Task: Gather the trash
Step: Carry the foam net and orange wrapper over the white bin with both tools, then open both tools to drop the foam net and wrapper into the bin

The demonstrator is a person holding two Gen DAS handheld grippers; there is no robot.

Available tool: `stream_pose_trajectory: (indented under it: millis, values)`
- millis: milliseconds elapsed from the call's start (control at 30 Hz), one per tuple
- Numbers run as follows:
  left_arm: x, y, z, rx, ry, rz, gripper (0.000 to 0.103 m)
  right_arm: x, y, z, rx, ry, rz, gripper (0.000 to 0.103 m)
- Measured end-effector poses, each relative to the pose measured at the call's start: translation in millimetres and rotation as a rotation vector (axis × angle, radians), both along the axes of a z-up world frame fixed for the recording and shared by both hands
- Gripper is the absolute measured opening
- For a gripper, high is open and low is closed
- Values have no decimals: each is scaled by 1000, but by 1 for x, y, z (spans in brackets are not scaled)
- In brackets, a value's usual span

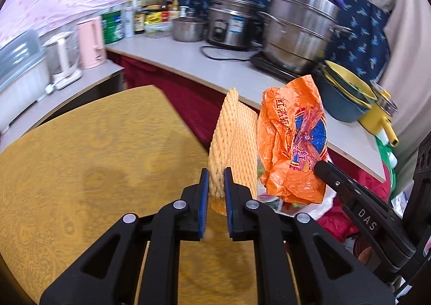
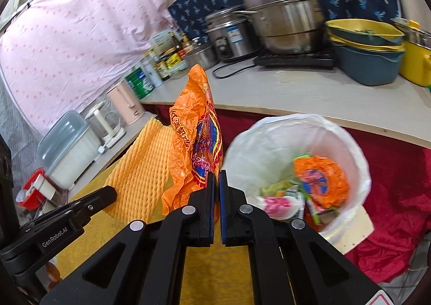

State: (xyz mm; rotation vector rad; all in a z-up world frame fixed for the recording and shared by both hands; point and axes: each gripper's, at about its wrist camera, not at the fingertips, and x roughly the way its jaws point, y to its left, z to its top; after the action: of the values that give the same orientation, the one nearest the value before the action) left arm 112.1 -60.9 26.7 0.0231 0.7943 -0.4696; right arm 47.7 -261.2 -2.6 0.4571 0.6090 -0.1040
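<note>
Each wrist camera looks closely down along its own fingers; both share the foam net point(image 1: 231, 140), orange bag point(image 2: 195, 137) and kitchen counter point(image 2: 296, 94).

Yellow foam net point(image 1: 231, 140) in left claw point(image 1: 216, 172)

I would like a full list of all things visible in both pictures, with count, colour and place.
foam net: 1, yellow, held over the table
plastic bag: 1, orange, held beside the foam net
bin: 1, white liner, below the counter, trash inside
table: 1, yellow cloth, under both grippers
counter: 1, pale, behind the table
steamer pot: 1, steel, on the counter
rice cooker: 1, steel, left of the steamer pot
basins: stack, blue and yellow, right end of the counter
kettle: 1, pink, left
bottles: several, mixed, back of the counter
left hand-held gripper: black, shut on the foam net
right hand-held gripper: black, shut on the plastic bag
</note>
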Motion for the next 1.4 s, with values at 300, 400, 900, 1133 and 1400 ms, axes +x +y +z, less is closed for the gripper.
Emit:
stream_pose_trajectory:
  millis: [300, 400, 900, 1133, 1400]
  values:
    - [-10, -64, -6, 26, -3, -88, 11, -26, -64, -13, 19, 12, -105, 4]
    - [-8, -81, -13, 37, 8, -108, 11, -29, -77, -20, 23, 24, -125, 4]
    - [15, -117, -42, 63, 59, -126, 11, -13, -101, -51, 46, 71, -153, 4]
    - [30, -119, -52, 64, 82, -107, 11, -3, -99, -58, 40, 87, -144, 4]
    - [40, -119, -61, 65, 87, -85, 27, 11, -98, -67, 30, 104, -147, 14]
